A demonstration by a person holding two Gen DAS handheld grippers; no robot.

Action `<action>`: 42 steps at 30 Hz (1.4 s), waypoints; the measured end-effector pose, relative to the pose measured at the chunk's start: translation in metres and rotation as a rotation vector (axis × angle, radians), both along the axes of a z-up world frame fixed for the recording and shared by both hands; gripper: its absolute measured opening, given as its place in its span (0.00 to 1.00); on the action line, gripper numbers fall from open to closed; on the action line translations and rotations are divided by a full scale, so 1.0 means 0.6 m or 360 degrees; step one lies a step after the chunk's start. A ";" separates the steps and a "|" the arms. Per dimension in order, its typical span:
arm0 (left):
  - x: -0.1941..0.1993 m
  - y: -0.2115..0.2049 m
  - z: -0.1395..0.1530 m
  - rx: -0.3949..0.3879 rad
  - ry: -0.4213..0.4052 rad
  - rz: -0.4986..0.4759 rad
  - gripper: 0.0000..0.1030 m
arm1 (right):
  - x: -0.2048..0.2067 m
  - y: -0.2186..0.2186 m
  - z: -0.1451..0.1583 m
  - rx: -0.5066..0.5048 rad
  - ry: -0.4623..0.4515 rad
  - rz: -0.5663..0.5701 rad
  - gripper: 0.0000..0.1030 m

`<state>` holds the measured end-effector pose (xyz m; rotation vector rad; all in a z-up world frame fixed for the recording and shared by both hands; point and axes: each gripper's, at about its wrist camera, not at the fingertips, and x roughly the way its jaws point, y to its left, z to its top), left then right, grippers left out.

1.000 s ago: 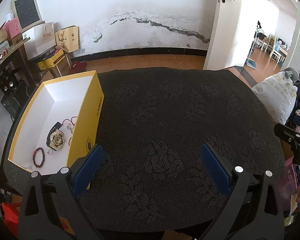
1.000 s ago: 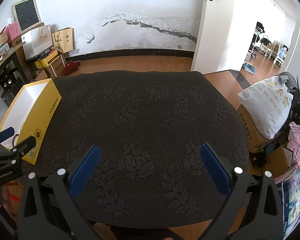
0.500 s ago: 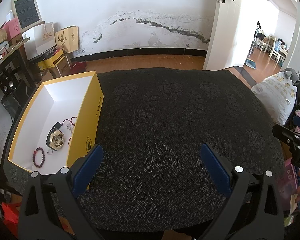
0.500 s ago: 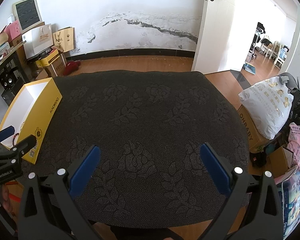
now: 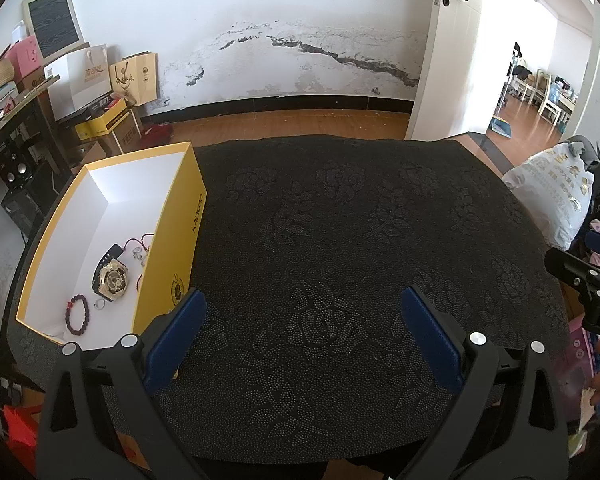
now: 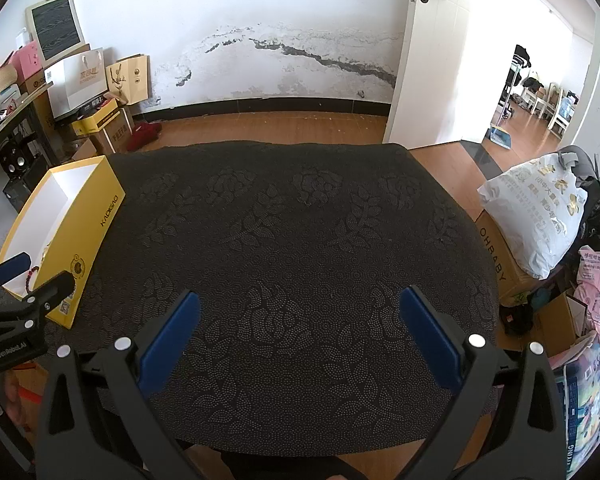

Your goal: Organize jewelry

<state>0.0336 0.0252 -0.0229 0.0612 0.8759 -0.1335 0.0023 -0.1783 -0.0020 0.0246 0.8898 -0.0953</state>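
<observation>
A yellow box (image 5: pixel 171 240) with a white inside stands on the left of the black patterned table (image 5: pixel 340 240). In it lie a gold watch (image 5: pixel 112 274), a dark red bead bracelet (image 5: pixel 77 315), a small ring (image 5: pixel 100 304) and a thin red cord (image 5: pixel 140 240). My left gripper (image 5: pixel 303 320) is open and empty above the table's near edge, right of the box. My right gripper (image 6: pixel 300 320) is open and empty over the table's near middle. The box also shows in the right wrist view (image 6: pixel 84 236). The left gripper also shows in the right wrist view (image 6: pixel 28 280).
A white stuffed bag (image 6: pixel 536 216) sits on a cardboard box (image 6: pixel 500 264) right of the table. Paper bags and boxes (image 5: pixel 100 92) are stacked at the far left wall. A white door (image 5: pixel 448 48) stands open at the back right.
</observation>
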 end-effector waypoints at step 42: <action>0.001 0.007 -0.004 0.0023 0.0063 -0.0001 0.94 | 0.001 -0.001 0.006 0.0003 -0.0006 0.0013 0.94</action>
